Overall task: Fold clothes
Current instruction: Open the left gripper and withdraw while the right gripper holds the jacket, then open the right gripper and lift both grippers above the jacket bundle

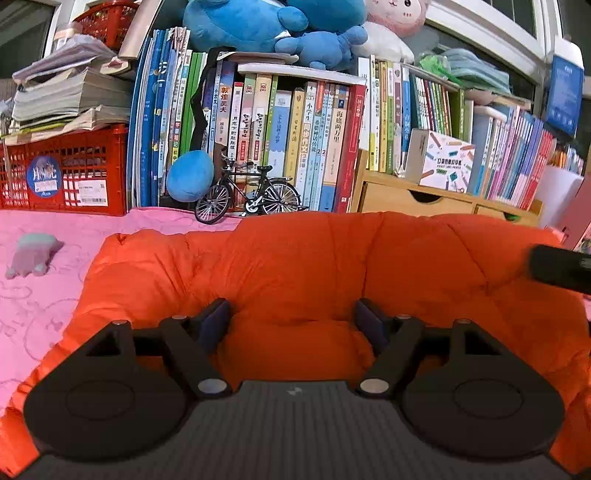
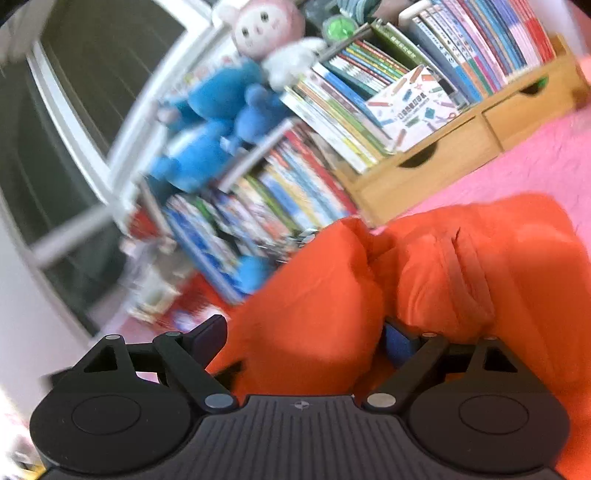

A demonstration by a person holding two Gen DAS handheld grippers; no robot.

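Observation:
A puffy orange jacket (image 1: 332, 266) lies bunched on the pink bedspread (image 1: 44, 306). In the left wrist view my left gripper (image 1: 292, 319) is low over the jacket's near edge. Its jaws stand wide and a soft bulge of orange fabric fills the gap between them. The right wrist view is tilted and blurred. There my right gripper (image 2: 304, 339) is open too, with a fold of the jacket (image 2: 461, 266) rising between its fingers and covering part of the right fingertip (image 2: 400, 345). A grey strap-like seam runs down that fold.
Behind the jacket stand rows of books (image 1: 295, 140), a model bicycle (image 1: 247, 195), a red crate (image 1: 62, 173) and a wooden drawer unit (image 1: 417, 195). Blue plush toys (image 1: 266, 22) sit on top. A small grey toy (image 1: 31, 254) lies on the bedspread. A black part (image 1: 557, 269) enters from the right.

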